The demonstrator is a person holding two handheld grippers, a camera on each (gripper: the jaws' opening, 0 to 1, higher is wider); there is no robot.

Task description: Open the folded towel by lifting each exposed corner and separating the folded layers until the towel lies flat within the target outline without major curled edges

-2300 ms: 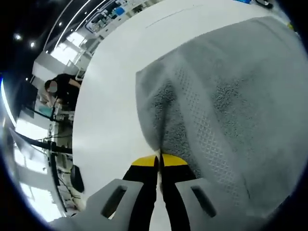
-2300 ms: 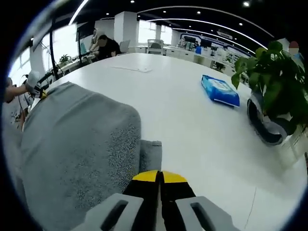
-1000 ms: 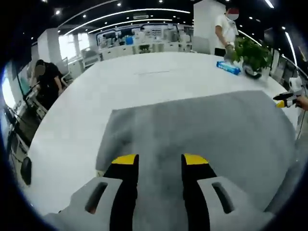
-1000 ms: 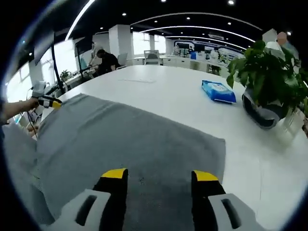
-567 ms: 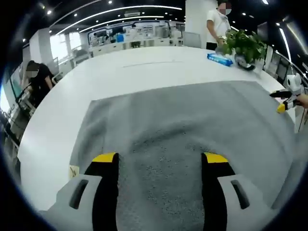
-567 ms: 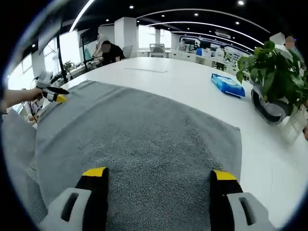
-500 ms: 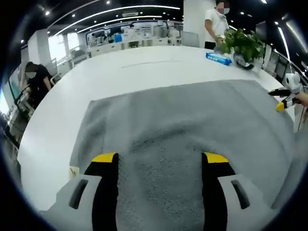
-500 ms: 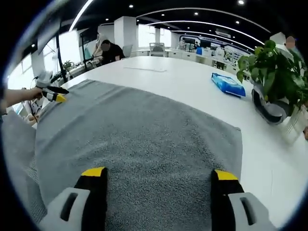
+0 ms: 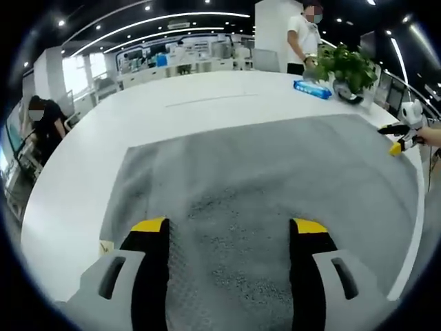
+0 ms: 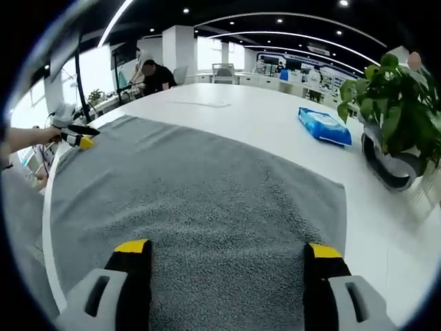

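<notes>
In the left gripper view, the left hand-held gripper (image 9: 229,231) has its yellow-tipped jaws spread wide, holding nothing, and between and ahead of them lies the grey towel (image 9: 269,179), opened out on the white table (image 9: 138,117). Just outside the left jaw, a small tag (image 9: 105,246) lies on the table by the towel's near corner. Farther out to the right, the right hand-held gripper (image 9: 395,140) hangs over the towel's far right edge. Beyond the towel sit a blue packet (image 9: 313,88) and a potted plant (image 9: 346,67), with a person in a white shirt (image 9: 302,41) standing behind them.

In the right gripper view, the right hand-held gripper (image 10: 228,251) also stands spread and empty over the towel (image 10: 200,200), which stretches away flat from its jaws. Far to the left, the left hand-held gripper (image 10: 76,136) hovers at the towel's edge. Ahead to the right are the blue packet (image 10: 324,126) and the potted plant (image 10: 396,117). A person in dark clothes (image 10: 156,74) sits at the table's far end.
</notes>
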